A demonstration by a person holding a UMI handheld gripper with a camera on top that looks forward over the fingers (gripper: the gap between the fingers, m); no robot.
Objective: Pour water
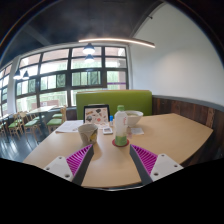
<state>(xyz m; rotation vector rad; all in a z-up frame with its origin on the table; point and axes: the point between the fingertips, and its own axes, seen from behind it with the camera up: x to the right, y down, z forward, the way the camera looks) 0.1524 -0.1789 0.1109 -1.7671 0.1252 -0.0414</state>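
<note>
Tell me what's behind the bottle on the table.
Behind the bottle stands a white bowl, partly covered by it, with a green sofa back beyond. The open gripper is short of it.

Light wood counter (170, 130) in a cafe-like room. Green upholstered booth bench (115, 101) behind its far edge. Large grid-pane windows (70, 75) along the back wall, daylight and greenery outside. Long linear ceiling lamp (117, 42) lit overhead. White wall (175, 55) beside them. Possibly chairs (15, 122) farther off, hard to tell.
</note>
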